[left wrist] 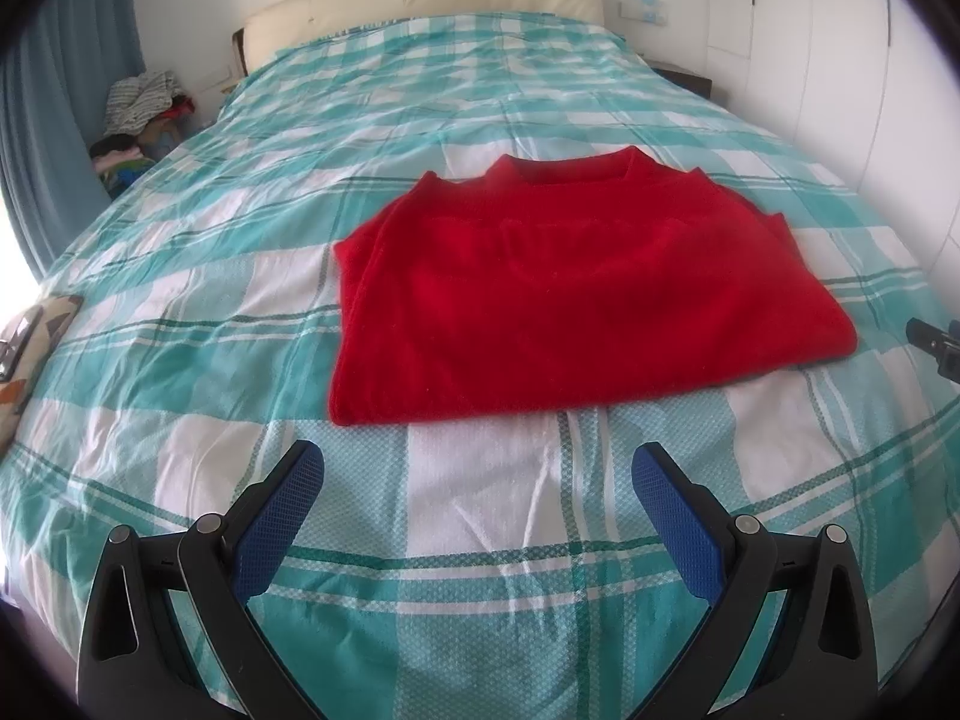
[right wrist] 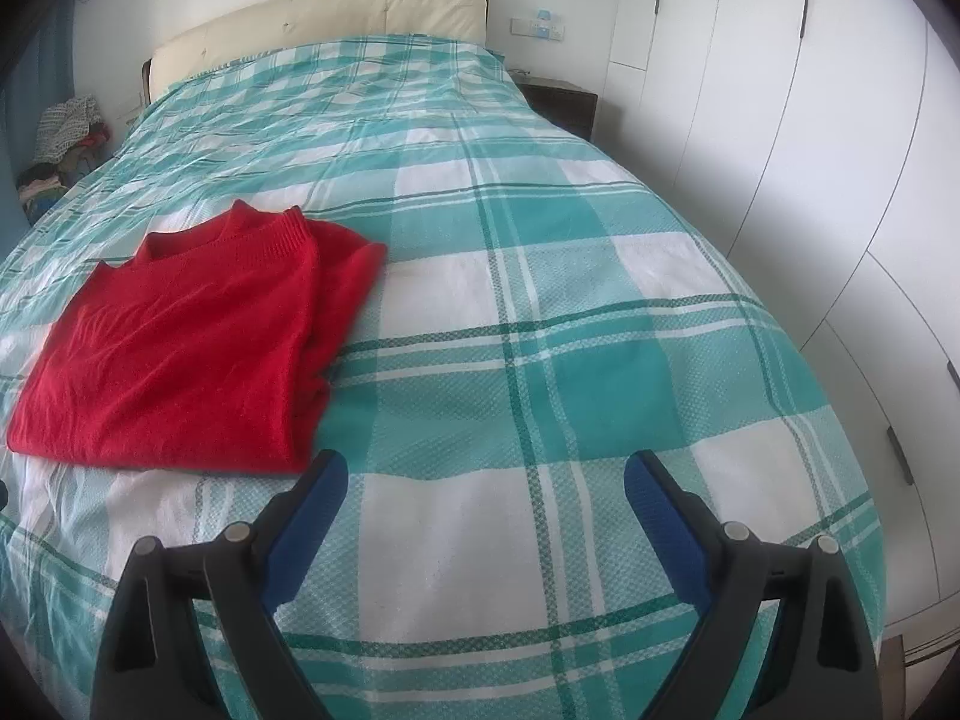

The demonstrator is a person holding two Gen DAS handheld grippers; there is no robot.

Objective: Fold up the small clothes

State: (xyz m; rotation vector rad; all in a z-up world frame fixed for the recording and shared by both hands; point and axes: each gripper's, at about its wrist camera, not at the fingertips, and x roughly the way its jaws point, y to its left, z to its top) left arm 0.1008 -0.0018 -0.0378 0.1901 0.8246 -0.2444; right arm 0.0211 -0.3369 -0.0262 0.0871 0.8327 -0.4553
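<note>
A red knit sweater (left wrist: 540, 294) lies folded flat on the bed, collar toward the headboard, sleeves tucked in. It also shows in the right wrist view (right wrist: 186, 348) at the left. My left gripper (left wrist: 477, 465) is open and empty, held above the cover just short of the sweater's near hem. My right gripper (right wrist: 486, 474) is open and empty, to the right of the sweater, its left fingertip near the sweater's near right corner. The tip of the right gripper (left wrist: 939, 348) shows at the right edge of the left wrist view.
The bed has a teal and white plaid cover (left wrist: 480, 540) and a cream headboard (left wrist: 420, 0). A pile of clothes (left wrist: 141, 114) sits left of the bed by blue curtains (left wrist: 48, 120). A patterned object (left wrist: 30, 336) lies at the bed's left edge. White wardrobe doors (right wrist: 810, 150) and a dark nightstand (right wrist: 561, 99) stand on the right.
</note>
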